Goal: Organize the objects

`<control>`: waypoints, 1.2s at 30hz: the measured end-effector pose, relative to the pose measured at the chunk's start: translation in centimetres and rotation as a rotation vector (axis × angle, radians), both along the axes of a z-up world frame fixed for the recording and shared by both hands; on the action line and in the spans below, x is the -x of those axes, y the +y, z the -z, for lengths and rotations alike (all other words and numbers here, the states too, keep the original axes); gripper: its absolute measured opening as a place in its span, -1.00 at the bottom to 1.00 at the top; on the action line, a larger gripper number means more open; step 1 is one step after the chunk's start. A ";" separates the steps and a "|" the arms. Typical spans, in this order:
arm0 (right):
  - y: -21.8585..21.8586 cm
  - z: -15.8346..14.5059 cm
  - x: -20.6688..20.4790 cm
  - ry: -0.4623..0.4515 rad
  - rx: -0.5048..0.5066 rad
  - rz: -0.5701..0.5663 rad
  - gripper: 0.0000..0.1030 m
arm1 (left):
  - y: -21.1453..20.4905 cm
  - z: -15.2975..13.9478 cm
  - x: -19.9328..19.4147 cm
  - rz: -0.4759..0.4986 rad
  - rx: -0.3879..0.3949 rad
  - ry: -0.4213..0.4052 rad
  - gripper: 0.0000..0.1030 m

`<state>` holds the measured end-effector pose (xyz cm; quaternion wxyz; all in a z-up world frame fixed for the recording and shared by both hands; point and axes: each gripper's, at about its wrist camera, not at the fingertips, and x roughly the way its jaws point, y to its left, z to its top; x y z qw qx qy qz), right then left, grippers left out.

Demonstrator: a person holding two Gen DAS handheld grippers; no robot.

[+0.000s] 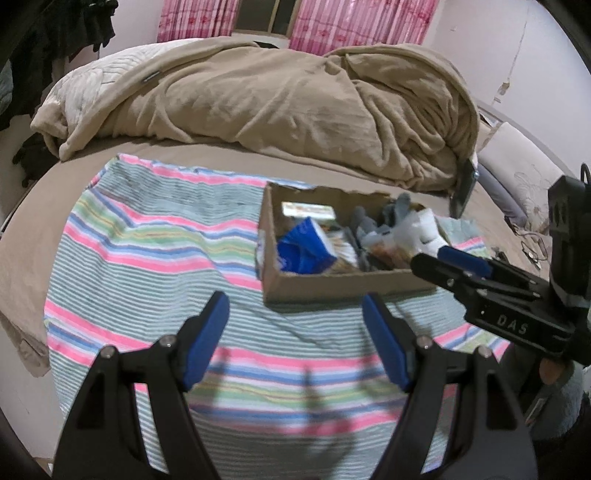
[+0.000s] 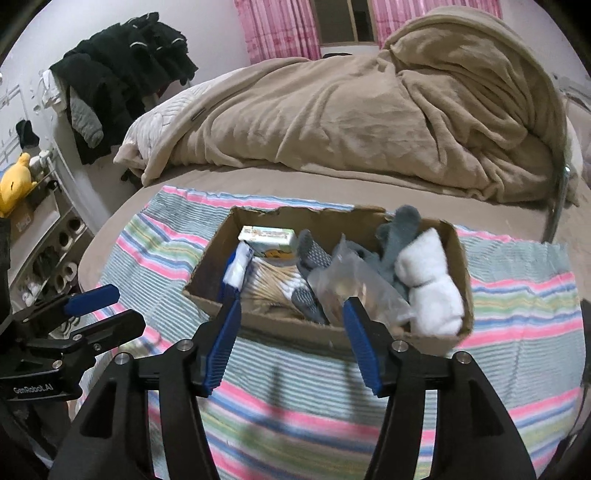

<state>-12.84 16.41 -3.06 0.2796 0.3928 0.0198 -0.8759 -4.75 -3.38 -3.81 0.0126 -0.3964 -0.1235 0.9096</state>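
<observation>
A shallow cardboard box (image 2: 295, 328) (image 1: 332, 288) sits on a striped cloth (image 1: 147, 258) (image 2: 517, 295) on the bed. Inside lie a small green-and-white carton (image 2: 267, 238), cotton swabs (image 2: 273, 286), a blue-and-white packet (image 1: 306, 251), a clear plastic bag (image 2: 354, 284), grey socks (image 2: 400, 232) and a white rolled sock (image 2: 428, 284). My left gripper (image 1: 295, 314) is open and empty over the cloth, just short of the box. My right gripper (image 2: 291, 317) is open and empty at the box's near wall. It also shows in the left wrist view (image 1: 443, 258).
A crumpled tan blanket (image 1: 295, 110) (image 2: 369, 110) is heaped on the bed behind the box. Dark clothes (image 2: 125, 74) hang at the left wall above a shelf with a yellow plush toy (image 2: 14, 181). Pink curtains (image 1: 351, 22) hang at the back.
</observation>
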 end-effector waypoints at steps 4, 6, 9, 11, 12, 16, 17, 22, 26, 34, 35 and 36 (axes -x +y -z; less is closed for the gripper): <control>1.2 -0.4 -1.0 0.003 0.002 0.020 0.19 | 1.1 -0.1 -0.8 0.018 0.003 -0.004 0.48; 1.9 -0.6 -1.5 0.005 0.003 0.029 0.19 | 1.6 -0.1 -1.0 0.026 0.005 -0.006 0.48; 2.6 -0.9 -2.4 0.012 0.005 0.039 0.19 | 2.2 -0.3 -1.5 0.036 0.007 -0.004 0.48; 2.9 -1.0 -2.8 0.013 0.005 0.043 0.19 | 2.6 -0.6 -1.9 0.041 0.008 0.000 0.48; 3.2 -1.1 -3.1 0.014 0.005 0.045 0.19 | 2.8 -0.7 -2.0 0.043 0.009 0.002 0.48; 3.8 -1.3 -3.9 0.021 0.007 0.052 0.19 | 3.5 -1.1 -2.8 0.051 0.014 0.008 0.48; 4.0 -1.5 -4.1 0.023 0.008 0.055 0.19 | 3.6 -1.2 -3.0 0.052 0.016 0.009 0.48; 4.8 -2.0 -5.2 0.034 0.012 0.070 0.19 | 4.2 -1.6 -3.8 0.062 0.021 0.014 0.48; 5.4 -2.5 -6.2 0.043 0.012 0.083 0.19 | 4.5 -2.3 -4.6 0.066 0.018 0.027 0.48; 6.4 -3.2 -8.3 0.061 0.009 0.116 0.21 | 3.9 -2.4 -6.0 0.043 0.000 0.019 0.87; 6.5 -3.3 -8.6 0.064 0.011 0.120 0.28 | 3.9 -2.5 -6.2 0.040 0.005 0.019 0.87; 6.5 -3.4 -8.8 0.068 0.013 0.121 0.37 | 3.9 -2.6 -6.4 0.039 0.008 0.020 0.87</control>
